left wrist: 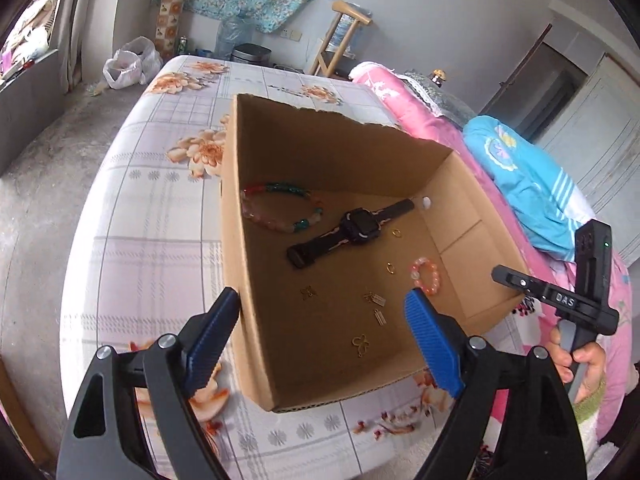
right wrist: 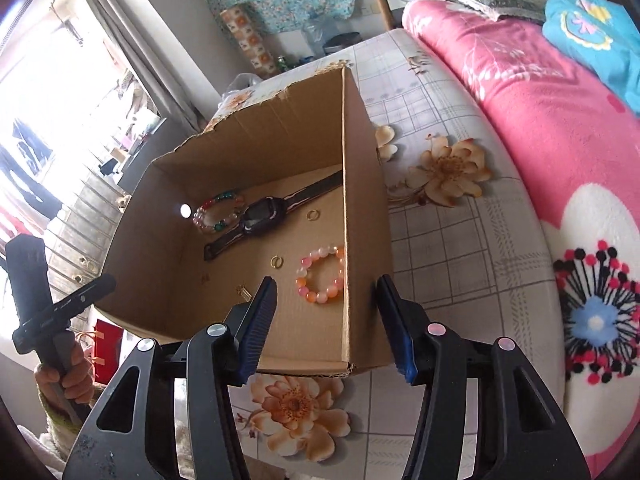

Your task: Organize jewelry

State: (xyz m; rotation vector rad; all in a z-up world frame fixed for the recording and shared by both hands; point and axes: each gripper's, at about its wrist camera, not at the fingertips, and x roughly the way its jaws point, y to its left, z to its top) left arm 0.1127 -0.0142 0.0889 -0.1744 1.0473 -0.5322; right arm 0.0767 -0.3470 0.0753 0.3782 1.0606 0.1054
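Observation:
An open cardboard box (left wrist: 332,152) (right wrist: 366,220) stands on a flowered bed sheet. In it lie a black watch (left wrist: 352,232) (right wrist: 256,216), a multicoloured bead bracelet (left wrist: 280,208) (right wrist: 216,212), a pink bead bracelet (left wrist: 426,276) (right wrist: 320,274), gold rings (left wrist: 396,233) (right wrist: 276,262) and small gold charms (left wrist: 374,300). My left gripper (left wrist: 324,336) is open and straddles the box's left wall, holding nothing. My right gripper (right wrist: 326,328) is open astride the right wall, its pads clear of the cardboard. Each view shows the other gripper (left wrist: 560,300) (right wrist: 52,300) in a hand.
The bed sheet (left wrist: 160,240) (right wrist: 440,260) ends at a concrete floor (left wrist: 32,200) on the left. A pink blanket (left wrist: 420,120) (right wrist: 540,120) and a blue cloth (left wrist: 520,184) (right wrist: 592,20) are piled to the right of the box. A wooden chair (left wrist: 344,36) and a plastic bag (left wrist: 128,64) stand beyond.

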